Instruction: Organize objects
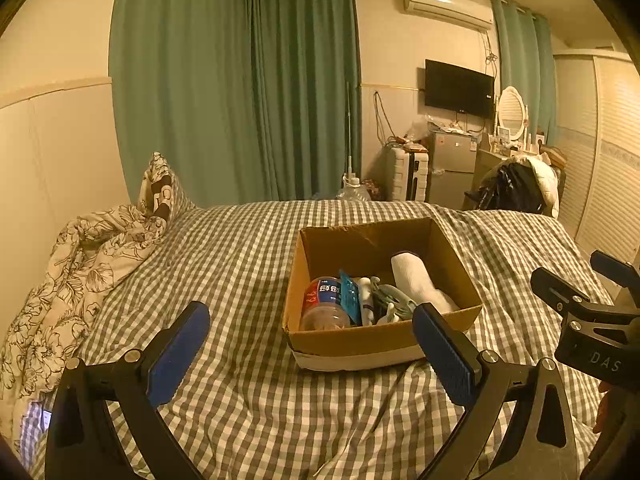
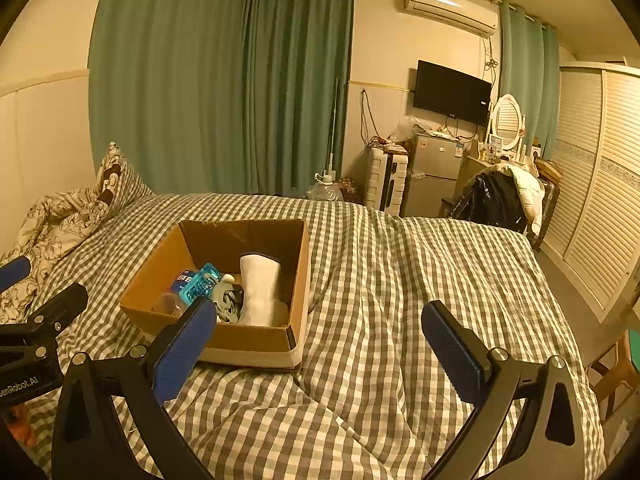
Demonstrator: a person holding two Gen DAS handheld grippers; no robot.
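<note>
An open cardboard box (image 1: 384, 340) sits on the checked bed cover (image 1: 248, 264); it also shows in the right wrist view (image 2: 248, 344). Inside lie a white rolled sock (image 1: 416, 276) (image 2: 260, 288), a plastic bottle with a red and blue label (image 1: 324, 304), a blue packet (image 1: 349, 292) (image 2: 200, 284), a white tube (image 1: 366, 300) and a grey-green item (image 1: 394, 300). My left gripper (image 1: 312, 324) is open and empty, just in front of the box. My right gripper (image 2: 320, 324) is open and empty, to the right of the box.
A floral quilt (image 1: 80, 264) is bunched at the bed's left side by the wall. Beyond the bed stand green curtains (image 1: 240, 88), a white suitcase (image 2: 386, 184), a small fridge (image 2: 434, 172) and a chair with clothes (image 2: 500, 196). A louvred wardrobe (image 2: 592, 184) lines the right.
</note>
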